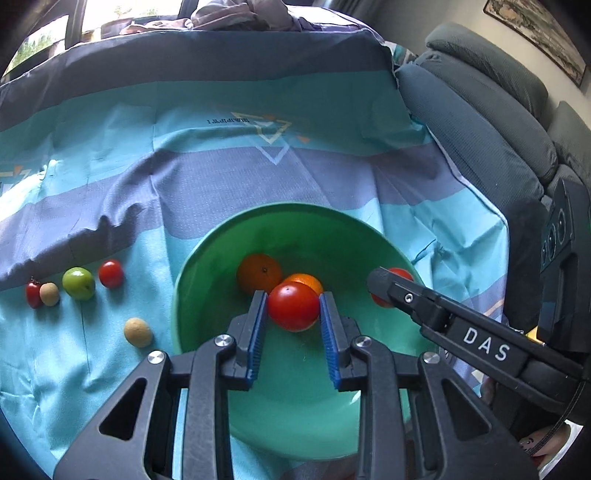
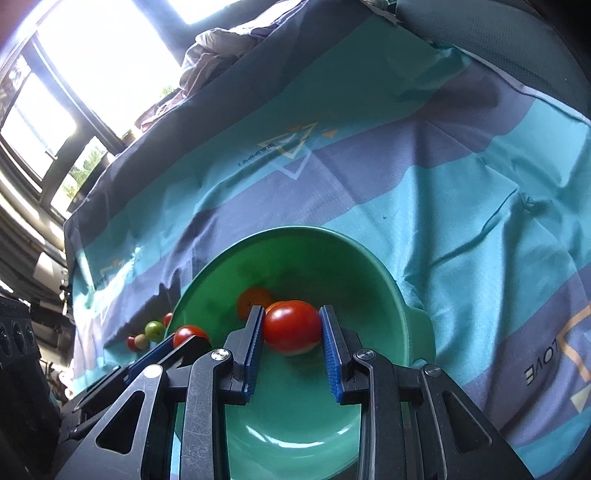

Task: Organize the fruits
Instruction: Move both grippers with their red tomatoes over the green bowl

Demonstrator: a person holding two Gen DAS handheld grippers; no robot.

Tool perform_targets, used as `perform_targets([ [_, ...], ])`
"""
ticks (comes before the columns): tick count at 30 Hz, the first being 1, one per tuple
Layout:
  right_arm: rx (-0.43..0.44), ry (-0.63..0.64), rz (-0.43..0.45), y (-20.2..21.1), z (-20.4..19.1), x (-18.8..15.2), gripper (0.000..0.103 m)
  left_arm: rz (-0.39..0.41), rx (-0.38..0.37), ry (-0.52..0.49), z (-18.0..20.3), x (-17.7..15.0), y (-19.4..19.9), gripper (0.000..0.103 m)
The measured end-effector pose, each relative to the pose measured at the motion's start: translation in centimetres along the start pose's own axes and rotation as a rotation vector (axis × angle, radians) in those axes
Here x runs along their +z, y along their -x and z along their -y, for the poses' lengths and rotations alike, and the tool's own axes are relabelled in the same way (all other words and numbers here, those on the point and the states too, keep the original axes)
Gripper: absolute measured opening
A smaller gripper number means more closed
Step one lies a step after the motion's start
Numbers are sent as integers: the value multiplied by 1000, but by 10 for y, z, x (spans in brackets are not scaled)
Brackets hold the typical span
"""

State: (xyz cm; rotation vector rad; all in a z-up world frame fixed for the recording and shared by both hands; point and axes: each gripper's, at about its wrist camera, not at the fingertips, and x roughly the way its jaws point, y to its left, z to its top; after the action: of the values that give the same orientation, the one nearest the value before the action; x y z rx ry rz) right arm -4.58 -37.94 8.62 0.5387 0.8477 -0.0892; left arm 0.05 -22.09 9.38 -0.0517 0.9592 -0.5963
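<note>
A green bowl (image 1: 207, 266) sits on the striped cloth and holds two oranges (image 1: 258, 272). My left gripper (image 1: 293, 306) is shut on a red tomato (image 1: 293, 307) and holds it over the bowl. My right gripper (image 2: 291, 325) is shut on another red tomato (image 2: 292, 325), also over the bowl (image 2: 391, 295). The right gripper shows in the left wrist view (image 1: 384, 286) at the bowl's right side. Left of the bowl lie a red tomato (image 1: 110, 274), a green fruit (image 1: 78, 283), two tan fruits (image 1: 138, 332) and a small red tomato (image 1: 32, 294).
A grey sofa (image 1: 480, 122) stands to the right of the cloth-covered surface. Crumpled fabric (image 1: 236, 14) lies at the far edge under a window. The cloth (image 1: 258, 177) is wrinkled to the left of the bowl.
</note>
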Motion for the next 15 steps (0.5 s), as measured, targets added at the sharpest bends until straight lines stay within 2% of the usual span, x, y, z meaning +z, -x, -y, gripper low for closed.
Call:
perform_targets([
  [7,-24,-6,-28,-8,5,0,30,-44,-7,-30,11,-4,-19,28],
  [15,-80,-21,-47,-14,9,1,30,-56,-29,-30,16,-5,-25,28],
])
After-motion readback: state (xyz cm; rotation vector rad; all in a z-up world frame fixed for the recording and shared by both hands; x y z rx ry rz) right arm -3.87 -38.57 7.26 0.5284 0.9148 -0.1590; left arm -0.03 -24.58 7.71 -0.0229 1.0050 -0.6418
